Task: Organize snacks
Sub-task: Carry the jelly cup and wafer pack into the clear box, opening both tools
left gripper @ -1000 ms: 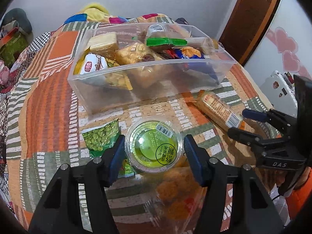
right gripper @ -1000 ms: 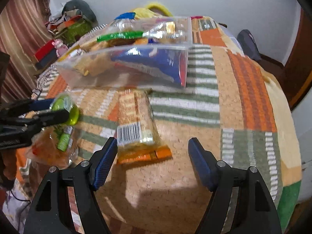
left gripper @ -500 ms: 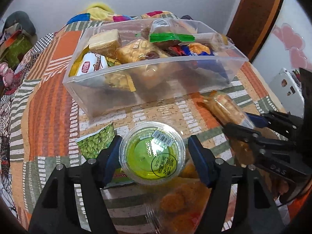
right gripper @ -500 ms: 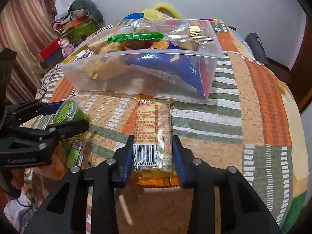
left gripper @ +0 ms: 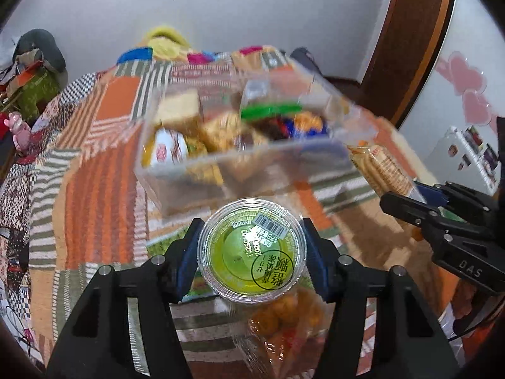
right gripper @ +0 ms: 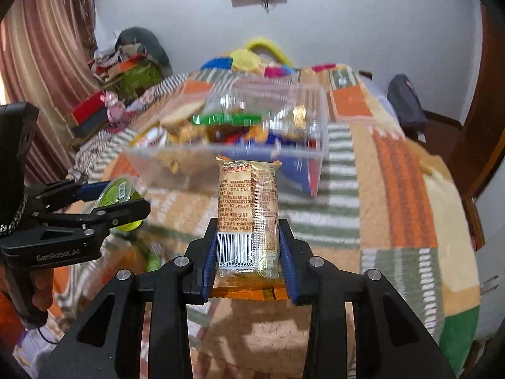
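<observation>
While your left gripper (left gripper: 251, 249) is closed on the green jelly cup (left gripper: 251, 251), its blue pads press the cup's rim on both sides at lower centre of the left wrist frame. The cup's clear lid faces the camera, with a barcode sticker and a round printed label on it. It is held clear of the patchwork blanket (left gripper: 94, 189), just below the near wall of the clear plastic bin (left gripper: 252, 170) in the picture.

Your right gripper (right gripper: 247, 252) is closed on the cracker packet (right gripper: 247, 208). Its pads clamp the packet's lower end beside the barcode, and the packet stands up along the fingers toward the bin (right gripper: 227, 158), its top edge overlapping the bin's near wall at frame centre. In the left wrist view the same packet (left gripper: 383, 167) shows at right of centre, projecting from your right gripper (left gripper: 419, 199).

The bin sits on the blanket at mid frame and holds several snacks, blurred: a pale block at left, a green-banded bag (left gripper: 268, 109) in the middle, and a blue packet at right. Whether either held item touches the bin cannot be told.

Below the cup, a clear bag of orange snacks (left gripper: 284, 319) lies on the blanket at lower centre.
</observation>
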### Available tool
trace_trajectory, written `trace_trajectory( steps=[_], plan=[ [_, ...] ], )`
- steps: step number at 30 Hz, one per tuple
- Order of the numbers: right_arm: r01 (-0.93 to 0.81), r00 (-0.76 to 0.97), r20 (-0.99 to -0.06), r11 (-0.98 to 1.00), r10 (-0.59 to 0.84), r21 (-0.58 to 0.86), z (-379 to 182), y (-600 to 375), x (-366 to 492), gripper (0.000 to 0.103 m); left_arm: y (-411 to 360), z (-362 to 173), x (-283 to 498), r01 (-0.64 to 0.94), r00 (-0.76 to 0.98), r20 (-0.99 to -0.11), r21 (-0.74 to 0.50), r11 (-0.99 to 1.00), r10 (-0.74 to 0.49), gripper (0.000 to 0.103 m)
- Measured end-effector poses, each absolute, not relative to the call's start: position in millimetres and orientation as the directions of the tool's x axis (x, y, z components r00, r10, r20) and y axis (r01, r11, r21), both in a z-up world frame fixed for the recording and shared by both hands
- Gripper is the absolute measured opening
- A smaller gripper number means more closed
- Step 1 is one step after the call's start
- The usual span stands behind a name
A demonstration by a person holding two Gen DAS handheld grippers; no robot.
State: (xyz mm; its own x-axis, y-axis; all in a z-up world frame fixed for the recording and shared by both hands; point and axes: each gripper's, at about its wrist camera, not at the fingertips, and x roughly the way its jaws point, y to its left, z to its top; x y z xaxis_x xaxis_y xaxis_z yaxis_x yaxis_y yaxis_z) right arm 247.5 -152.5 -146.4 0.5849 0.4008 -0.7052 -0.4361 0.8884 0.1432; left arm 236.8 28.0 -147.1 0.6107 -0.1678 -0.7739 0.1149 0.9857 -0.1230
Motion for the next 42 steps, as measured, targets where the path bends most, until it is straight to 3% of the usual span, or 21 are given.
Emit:
trace_trajectory(
  steps=[8, 15, 28, 36, 38, 40, 42],
  plan=[
    [-0.442, 0.649, -0.640, 0.888, 0.411, 0.123, -109, -147, 271, 0.032, 35, -101, 264, 0.102, 0.668, -0.722, -0.150, 0.983, -0.179, 0.060],
    [-0.449, 0.666, -0.624, 0.888, 0.409, 0.103, -95, -129, 307, 0.032, 32, -83, 307, 0.070, 0.708, -0.697, -0.095, 0.993, -0.116, 0.060],
    [-0.408, 0.608, -0.694, 0.902, 0.385, 0.142, -132, -112, 371, 0.032, 37, -117, 380, 0.022, 0.682, -0.725, -0.106, 0.994, -0.093, 0.060],
    [-0.411, 0.628, -0.687, 0.905, 0.366, 0.106, -136, -108, 374, 0.035, 37, -143, 402, 0.002, 0.659, -0.748, -0.104, 0.995, -0.079, 0.060],
    [-0.412, 0.629, -0.688, 0.906, 0.362, 0.100, -135, -107, 372, 0.038, 39, -145, 401, 0.000, 0.657, -0.749, -0.112, 0.994, -0.085, 0.060],
    [-0.411, 0.625, -0.692, 0.906, 0.362, 0.103, -135, -107, 374, 0.048, 41, -145, 400, 0.007, 0.651, -0.752, -0.125, 0.992, -0.100, 0.060],
    [-0.413, 0.627, -0.690, 0.905, 0.361, 0.099, -133, -108, 370, 0.050, 43, -144, 395, 0.013, 0.644, -0.755, -0.146, 0.989, -0.120, 0.060]
  ],
)
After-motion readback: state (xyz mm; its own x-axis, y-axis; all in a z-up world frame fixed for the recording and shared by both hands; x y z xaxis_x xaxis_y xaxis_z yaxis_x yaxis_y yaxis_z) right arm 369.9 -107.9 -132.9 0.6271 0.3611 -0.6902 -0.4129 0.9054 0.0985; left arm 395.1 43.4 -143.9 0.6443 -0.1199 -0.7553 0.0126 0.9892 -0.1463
